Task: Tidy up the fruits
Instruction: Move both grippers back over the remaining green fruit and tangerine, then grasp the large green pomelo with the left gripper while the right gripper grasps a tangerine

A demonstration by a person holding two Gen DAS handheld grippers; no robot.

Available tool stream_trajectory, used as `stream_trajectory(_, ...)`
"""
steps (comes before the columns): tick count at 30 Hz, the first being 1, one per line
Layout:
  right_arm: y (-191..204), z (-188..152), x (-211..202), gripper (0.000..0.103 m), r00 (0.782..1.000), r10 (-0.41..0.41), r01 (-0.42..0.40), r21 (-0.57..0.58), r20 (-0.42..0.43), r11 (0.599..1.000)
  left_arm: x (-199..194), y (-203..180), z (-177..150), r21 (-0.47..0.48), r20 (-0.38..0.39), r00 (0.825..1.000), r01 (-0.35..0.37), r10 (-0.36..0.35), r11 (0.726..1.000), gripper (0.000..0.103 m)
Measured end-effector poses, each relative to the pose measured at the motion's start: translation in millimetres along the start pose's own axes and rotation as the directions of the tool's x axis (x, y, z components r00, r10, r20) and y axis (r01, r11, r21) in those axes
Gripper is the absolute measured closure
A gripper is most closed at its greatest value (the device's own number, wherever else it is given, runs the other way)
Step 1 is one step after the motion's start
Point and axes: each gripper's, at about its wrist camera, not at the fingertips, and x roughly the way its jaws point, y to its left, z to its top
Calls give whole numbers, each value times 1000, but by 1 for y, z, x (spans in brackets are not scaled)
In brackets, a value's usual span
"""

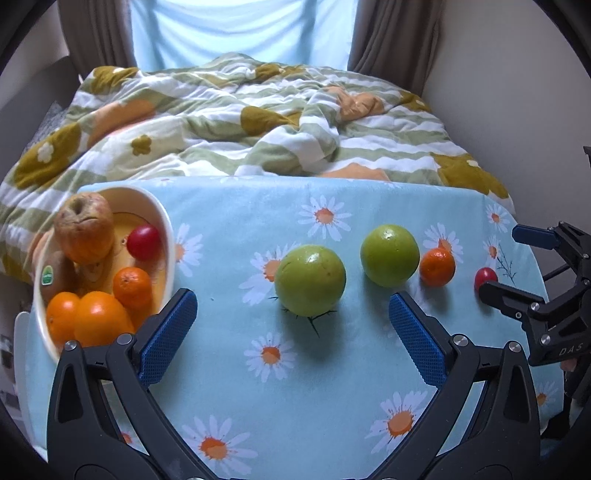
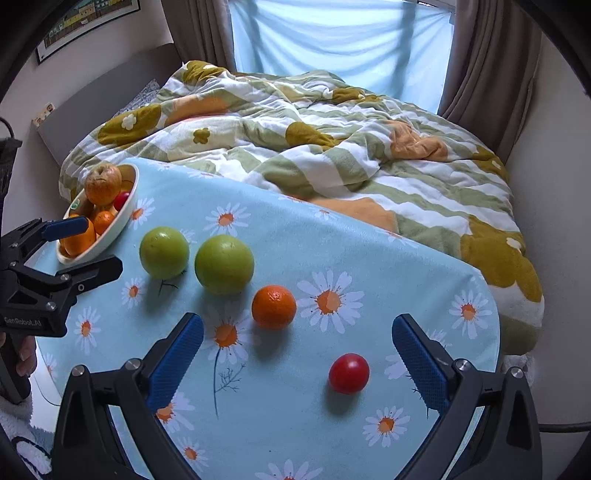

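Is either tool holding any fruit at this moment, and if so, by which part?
Nothing is held. The left tool and right tool are both open with bare pads, above the table; the green fruit and red tomato lie untouched.

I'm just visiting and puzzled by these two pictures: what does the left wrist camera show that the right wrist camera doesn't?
Only the left wrist view shows the bowl's inside clearly: a kiwi with a sticker under the apple.

Only the right wrist view shows a framed picture on the wall and the hand holding the left gripper.

Both show two green fruits, the loose orange, the small red fruit, the daisy tablecloth and the bed quilt.
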Motion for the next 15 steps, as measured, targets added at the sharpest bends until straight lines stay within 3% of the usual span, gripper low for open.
stream_trajectory(6,-1,-5,20,5,1000,18,-19,-45,-17,999,32,-11,2,15,-26,1000,-6,6,1000,0)
stream_trajectory(9,3,-4,28,5,1000,18,-19,-77,-14,997,46,-14,3,27,-44,999,-12,13,1000,6)
stream_trajectory(12,7,-4,38,19,999,23,-27,-112,-33,993,57,-15,4,39,-59,998,-26,28,999,16)
stream_trajectory(15,11,-7,48,28,998,28,-36,-143,-53,989,65,-13,2,42,-79,996,-26,30,999,36)
